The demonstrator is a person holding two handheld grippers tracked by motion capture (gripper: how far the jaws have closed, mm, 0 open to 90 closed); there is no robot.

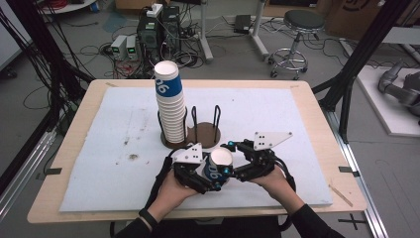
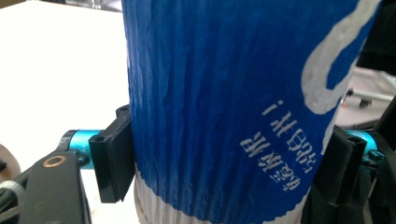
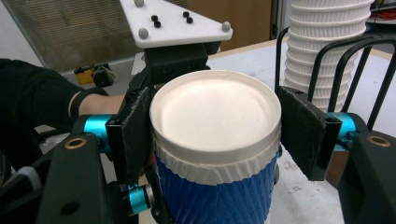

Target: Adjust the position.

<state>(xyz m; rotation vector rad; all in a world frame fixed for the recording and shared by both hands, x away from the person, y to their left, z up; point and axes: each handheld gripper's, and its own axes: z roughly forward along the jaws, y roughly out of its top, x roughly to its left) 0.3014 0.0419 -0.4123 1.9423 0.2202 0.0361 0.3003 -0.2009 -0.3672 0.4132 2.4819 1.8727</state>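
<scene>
Now I have both grippers on one cup [image 1: 218,165]: left gripper [image 1: 210,179] jaws pinching its blue wall, right gripper [image 1: 232,159] jaws clamping its rim, cup stack [image 1: 171,106] at eleven o'clock.

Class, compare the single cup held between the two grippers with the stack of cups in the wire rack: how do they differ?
The single cup sits upside down near the table's front edge, clamped by both grippers; the stack stands free in the wire rack. The single cup is low, the stack tall. Both are ribbed paper, blue and white.
</scene>
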